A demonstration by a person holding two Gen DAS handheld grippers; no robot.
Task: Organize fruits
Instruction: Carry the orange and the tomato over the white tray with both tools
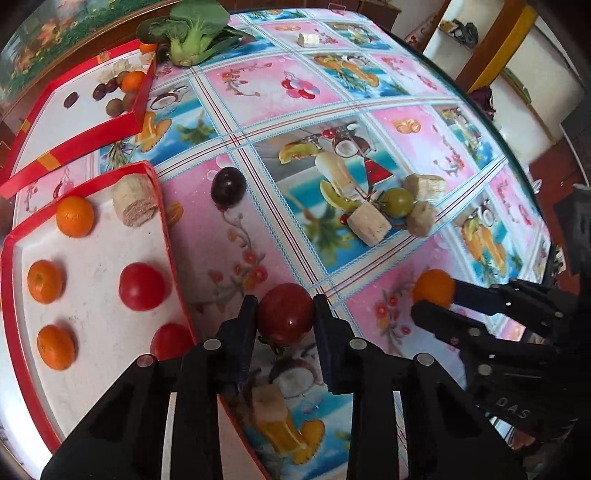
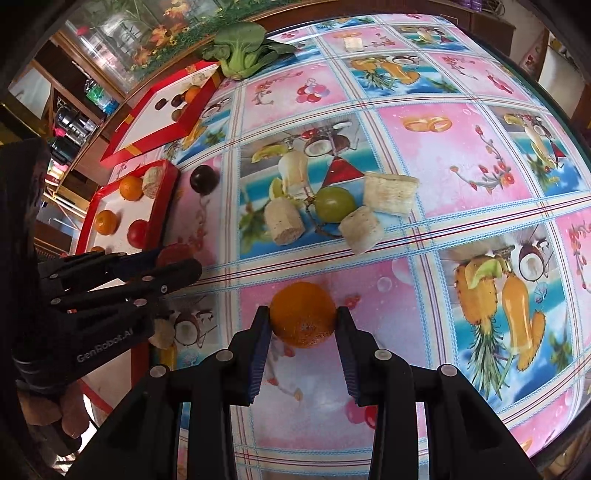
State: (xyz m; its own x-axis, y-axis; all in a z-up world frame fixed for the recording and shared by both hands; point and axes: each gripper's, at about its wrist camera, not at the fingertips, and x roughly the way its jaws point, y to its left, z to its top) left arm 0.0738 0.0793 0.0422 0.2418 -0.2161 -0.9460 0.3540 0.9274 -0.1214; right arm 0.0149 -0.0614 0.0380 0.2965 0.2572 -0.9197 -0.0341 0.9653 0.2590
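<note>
Now, taking the near tray as landmark, left to right:
Near tray (image 1: pixel 22 236): red-rimmed, white inside; it holds three oranges, two tomatoes and one pale cut chunk at its far corner.
Far tray (image 1: pixel 74 144): beyond the near tray, with small dark and brown fruits and an orange in its far corner.
Greens (image 1: pixel 192 33): beyond the far tray, on the tablecloth (image 1: pixel 424 155).
Plum (image 1: pixel 228 185): just right of the near tray's far end, on the cloth.
Left gripper (image 1: pixel 286 314): just right of the near tray's near end, pads pressing both sides of a tomato (image 1: pixel 286 317).
Green fruit (image 1: pixel 397 202): well right of the near tray, ringed by pale chunks (image 1: pixel 369 223).
Right gripper (image 2: pixel 302 319): farthest right of the near tray, clamped on an orange (image 2: pixel 303 314) just above the cloth.
</note>
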